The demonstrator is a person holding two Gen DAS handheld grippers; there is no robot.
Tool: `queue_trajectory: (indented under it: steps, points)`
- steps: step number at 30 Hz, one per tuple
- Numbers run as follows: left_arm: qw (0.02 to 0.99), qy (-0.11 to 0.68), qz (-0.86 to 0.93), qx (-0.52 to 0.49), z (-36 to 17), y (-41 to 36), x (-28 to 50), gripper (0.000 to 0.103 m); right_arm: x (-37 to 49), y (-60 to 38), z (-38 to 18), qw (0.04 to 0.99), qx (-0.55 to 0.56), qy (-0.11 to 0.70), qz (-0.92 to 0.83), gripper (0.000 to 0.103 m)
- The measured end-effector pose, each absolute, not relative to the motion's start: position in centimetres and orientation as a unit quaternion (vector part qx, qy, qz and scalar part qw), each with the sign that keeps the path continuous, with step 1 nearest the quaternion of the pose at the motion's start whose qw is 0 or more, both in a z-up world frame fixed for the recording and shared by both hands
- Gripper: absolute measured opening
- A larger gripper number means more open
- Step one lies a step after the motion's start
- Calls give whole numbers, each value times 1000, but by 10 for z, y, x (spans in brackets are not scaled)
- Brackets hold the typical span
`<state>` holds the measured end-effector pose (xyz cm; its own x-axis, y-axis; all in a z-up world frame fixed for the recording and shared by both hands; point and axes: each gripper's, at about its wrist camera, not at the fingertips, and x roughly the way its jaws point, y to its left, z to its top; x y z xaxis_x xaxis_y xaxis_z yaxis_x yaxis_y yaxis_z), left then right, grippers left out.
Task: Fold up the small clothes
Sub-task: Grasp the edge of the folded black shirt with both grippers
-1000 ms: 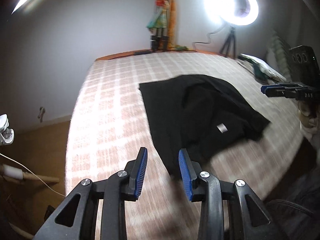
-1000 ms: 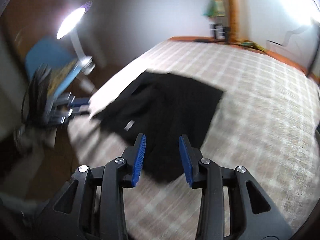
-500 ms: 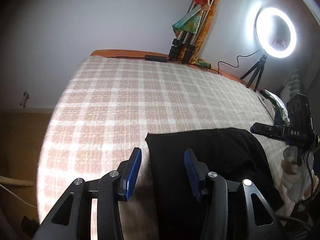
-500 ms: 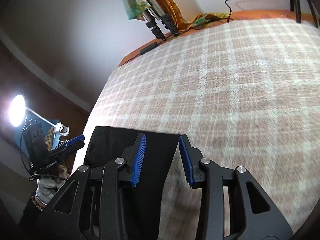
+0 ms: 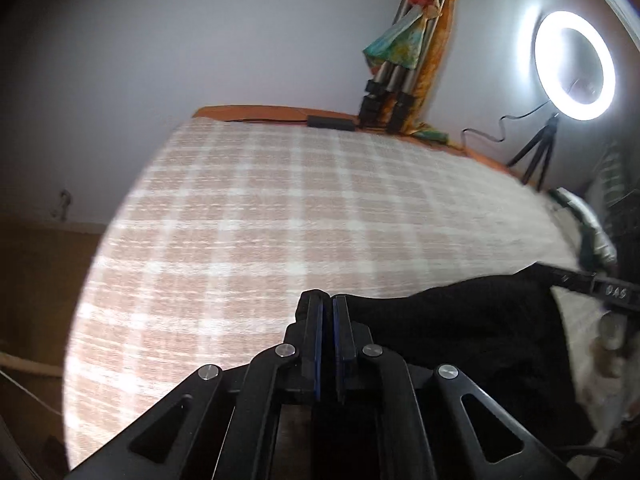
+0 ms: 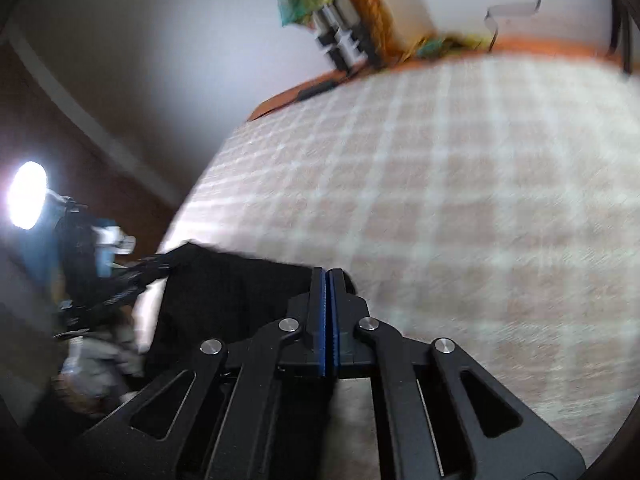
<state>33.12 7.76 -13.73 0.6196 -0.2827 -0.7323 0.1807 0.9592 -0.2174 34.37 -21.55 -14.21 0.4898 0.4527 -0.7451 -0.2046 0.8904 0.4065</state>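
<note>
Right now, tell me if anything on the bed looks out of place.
Nothing stands out. The black garment lies on the checked bedspread, its near corners pinched by the left gripper and right gripper.

It was a bedroom in a home, set up for filming. A wide bed with a pink-and-white checked cover (image 5: 256, 216) filled most of both views, its orange wooden frame edge (image 5: 256, 113) against a plain pale wall (image 5: 200, 40). A glowing white ring light on a small black tripod (image 5: 574, 65) stood at the far corner, and folded tripod legs draped with colourful cloth (image 5: 400, 60) leaned on the wall.
</note>
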Motion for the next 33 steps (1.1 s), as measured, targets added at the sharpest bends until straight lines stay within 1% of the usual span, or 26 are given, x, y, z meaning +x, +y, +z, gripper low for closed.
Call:
queue_trajectory:
  steps: [3, 4, 5, 6, 7, 8, 10, 11, 13, 14, 15, 20, 24, 27, 30, 33]
  points:
    - [896, 423, -125, -52, -143, 76, 331, 2, 345, -218, -146, 851, 139, 472, 183, 3]
    - [899, 416, -127, -43, -140, 75, 328, 5, 342, -218, -144, 853, 140, 466, 187, 3]
    - [902, 412, -124, -35, -137, 74, 326, 14, 340, -218, -142, 853, 141, 464, 191, 3]
    - [904, 409, -117, -36, -132, 78, 324, 35, 339, -218, -140, 853, 139, 466, 189, 3]
    - [905, 408, -117, -42, -128, 83, 322, 41, 338, -220, -138, 853, 136, 469, 183, 4]
    - [905, 406, -116, -47, -123, 90, 319, 43, 337, -224, -137, 851, 140, 474, 179, 5]
    - [908, 401, -108, -57, -113, 107, 307, 42, 335, -234, -135, 844, 159, 478, 183, 7]
    - [906, 402, -110, -67, -110, 114, 301, 43, 330, -242, -132, 838, 175, 479, 192, 10]
    - [901, 409, -116, -87, -106, 129, 281, 50, 322, -250, -129, 834, 187, 478, 201, 26]
    - [897, 414, -116, -101, -106, 136, 271, 59, 317, -253, -128, 833, 192, 477, 204, 40]
    - [890, 422, -122, -123, -109, 145, 258, 62, 311, -257, -129, 829, 201, 478, 210, 45]
    - [846, 464, -137, -225, -134, 163, 213, 62, 293, -255, -141, 798, 222, 508, 238, 45]
    - [818, 482, -149, -275, -151, 157, 193, 62, 284, -248, -152, 780, 232, 525, 248, 45]
    - [818, 475, -154, -286, -152, 149, 187, 62, 283, -244, -162, 769, 249, 530, 256, 45]
    - [809, 471, -166, -310, -155, 143, 189, 62, 285, -243, -166, 764, 272, 521, 266, 46]
    - [809, 466, -176, -312, -156, 135, 194, 62, 292, -243, -173, 752, 309, 515, 272, 45]
